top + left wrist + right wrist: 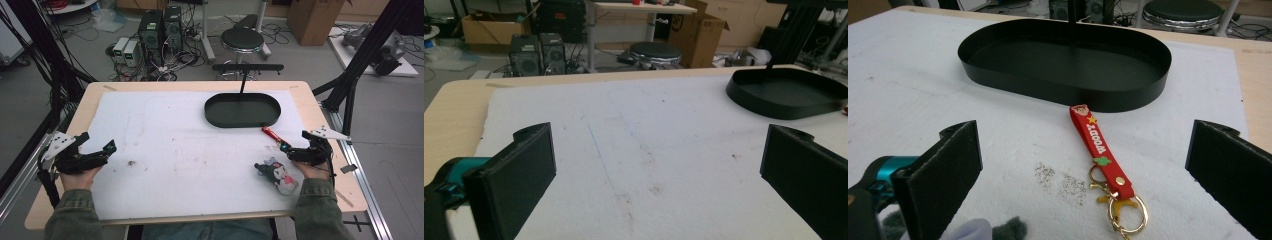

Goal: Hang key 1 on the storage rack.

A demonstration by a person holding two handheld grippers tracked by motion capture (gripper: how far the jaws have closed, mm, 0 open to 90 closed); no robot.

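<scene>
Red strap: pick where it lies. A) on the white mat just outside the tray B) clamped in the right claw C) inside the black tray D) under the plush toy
A: the red strap lies flat on the white mat, just outside the tray wall.

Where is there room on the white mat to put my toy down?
The big middle of the white mat is bare, between the left gripper and the plush toy. The black tray also looks empty inside. It is crowded at the right, where the red key strap, plush toy and right gripper sit close.
</scene>
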